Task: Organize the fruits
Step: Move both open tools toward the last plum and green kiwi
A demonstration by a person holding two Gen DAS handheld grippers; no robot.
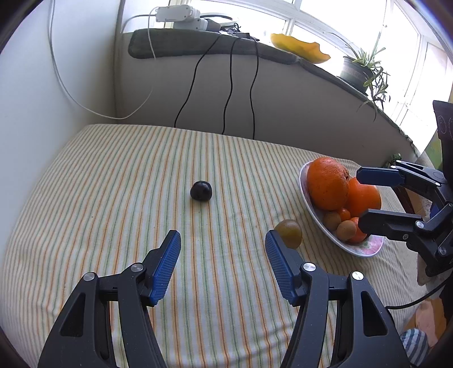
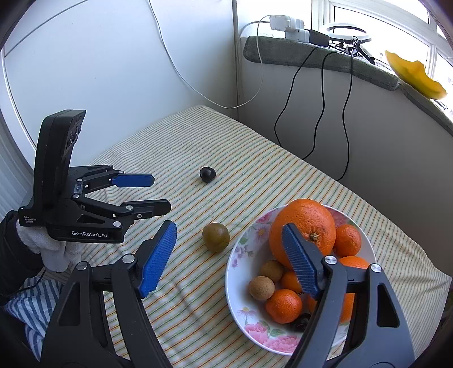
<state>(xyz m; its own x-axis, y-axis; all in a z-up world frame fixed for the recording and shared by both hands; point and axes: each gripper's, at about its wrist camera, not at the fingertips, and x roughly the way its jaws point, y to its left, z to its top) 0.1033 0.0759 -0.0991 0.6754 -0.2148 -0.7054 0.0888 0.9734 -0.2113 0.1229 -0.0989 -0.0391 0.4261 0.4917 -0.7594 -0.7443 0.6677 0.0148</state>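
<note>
A flowered white bowl [image 2: 235, 271] on the striped cloth holds a big orange [image 2: 303, 223], several small oranges [image 2: 283, 305], two brown round fruits [image 2: 262, 287] and a dark fruit [image 2: 300, 322]. Outside it, a green-brown fruit [image 2: 216, 236] lies just left of the rim, and a dark plum-like fruit [image 2: 207, 174] lies farther back. My right gripper [image 2: 228, 226] hangs open over the bowl's left edge, touching nothing. My left gripper [image 1: 222, 235] is open and holds nothing; the dark fruit [image 1: 201, 191] is ahead of it and the green-brown fruit [image 1: 288, 233] is by its right finger.
The striped cloth [image 1: 127, 184] covers the table, which meets a white wall at the left and a low ledge behind. Black cables [image 1: 229, 85] hang down the ledge. On top sit a power strip [image 1: 175, 14], a yellow object [image 1: 300, 48] and a potted plant [image 1: 359, 70].
</note>
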